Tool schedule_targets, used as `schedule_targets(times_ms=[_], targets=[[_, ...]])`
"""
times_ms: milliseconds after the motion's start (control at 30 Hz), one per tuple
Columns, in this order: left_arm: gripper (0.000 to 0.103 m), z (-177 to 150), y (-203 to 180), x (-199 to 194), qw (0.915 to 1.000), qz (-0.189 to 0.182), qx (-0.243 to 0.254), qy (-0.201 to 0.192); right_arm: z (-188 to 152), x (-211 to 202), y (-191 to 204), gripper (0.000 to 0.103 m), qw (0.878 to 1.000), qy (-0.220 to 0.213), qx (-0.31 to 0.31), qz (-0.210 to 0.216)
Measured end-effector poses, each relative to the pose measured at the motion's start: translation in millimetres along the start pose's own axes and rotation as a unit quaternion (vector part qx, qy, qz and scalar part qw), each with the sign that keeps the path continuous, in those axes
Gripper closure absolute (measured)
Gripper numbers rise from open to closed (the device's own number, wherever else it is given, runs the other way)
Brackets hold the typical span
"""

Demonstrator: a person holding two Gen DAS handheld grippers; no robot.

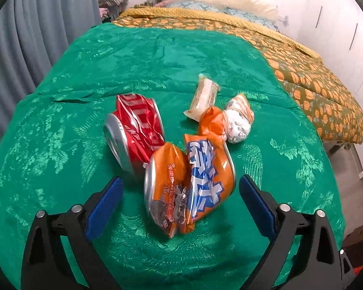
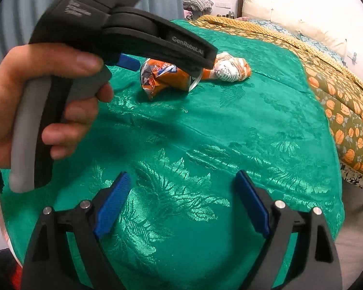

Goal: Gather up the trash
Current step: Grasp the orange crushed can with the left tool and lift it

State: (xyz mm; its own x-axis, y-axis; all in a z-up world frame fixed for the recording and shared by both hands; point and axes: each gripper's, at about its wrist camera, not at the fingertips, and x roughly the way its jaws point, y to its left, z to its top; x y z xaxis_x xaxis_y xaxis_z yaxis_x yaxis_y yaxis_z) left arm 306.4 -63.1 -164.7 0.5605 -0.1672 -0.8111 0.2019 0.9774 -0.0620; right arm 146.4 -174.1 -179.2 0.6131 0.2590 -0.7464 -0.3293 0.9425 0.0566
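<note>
A crushed orange can (image 1: 188, 188) lies on the green cloth (image 1: 133, 60) between the blue pads of my left gripper (image 1: 180, 180), which is open and not touching it. A crushed red can (image 1: 135, 130) leans against its far left side. Behind them lie a crumpled orange-and-white wrapper (image 1: 230, 120) and a small beige packet (image 1: 204, 96). In the right wrist view a hand (image 2: 48, 91) holds the left gripper (image 2: 171, 68) over the orange can (image 2: 162, 77), with the wrapper (image 2: 230, 70) beyond. My right gripper (image 2: 182, 175) stands open over bare cloth (image 2: 205, 125), nearer than the trash.
The green cloth covers the near part of a bed; an orange-patterned bedspread (image 1: 302, 72) and pillows (image 1: 217, 0) lie beyond. Grey curtains (image 1: 24, 36) hang at the left. White cupboards (image 1: 346, 24) stand at the right, and the cloth's edge drops to the floor (image 2: 355, 217).
</note>
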Motion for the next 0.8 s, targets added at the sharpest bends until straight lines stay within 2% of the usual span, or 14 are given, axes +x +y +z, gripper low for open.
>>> schedule_targets(times_ms=[33,67,100,267,367,467,633,733,800], targets=[[0.024,0,0,3,1.0000,-0.003,0.002,0.004,0,0,-1,0.017,1.000,0.001,0.003,0.000],[0.033,0,0,5,0.9999,-0.014,0.001,0.008,0,0,-3,0.017,1.000,0.001,0.008,0.002],[0.038,0,1,6,0.9997,-0.024,-0.002,0.010,0,0,-4,0.017,1.000,0.002,0.012,0.003],[0.049,-8,-4,-9,0.9994,-0.034,0.005,-0.009,-2,-1,-5,0.017,1.000,0.000,0.018,0.005],[0.058,-24,-3,-33,0.9978,-0.057,0.020,-0.025,-3,-2,-7,0.017,1.000,-0.002,0.024,0.007],[0.058,-47,7,-60,0.9971,-0.060,0.031,-0.035,-3,-3,-7,0.017,1.000,-0.002,0.024,0.006],[0.059,-84,37,-87,0.9961,-0.083,0.020,-0.020,-2,-2,-6,0.017,1.000,-0.001,0.022,-0.001],[0.058,-100,53,-106,0.9960,-0.084,0.027,-0.016,-2,-1,-8,0.017,1.000,0.001,0.027,-0.002],[0.054,-105,61,-109,0.9960,-0.081,0.038,-0.003,-2,0,-7,0.017,1.000,0.004,0.024,-0.006]])
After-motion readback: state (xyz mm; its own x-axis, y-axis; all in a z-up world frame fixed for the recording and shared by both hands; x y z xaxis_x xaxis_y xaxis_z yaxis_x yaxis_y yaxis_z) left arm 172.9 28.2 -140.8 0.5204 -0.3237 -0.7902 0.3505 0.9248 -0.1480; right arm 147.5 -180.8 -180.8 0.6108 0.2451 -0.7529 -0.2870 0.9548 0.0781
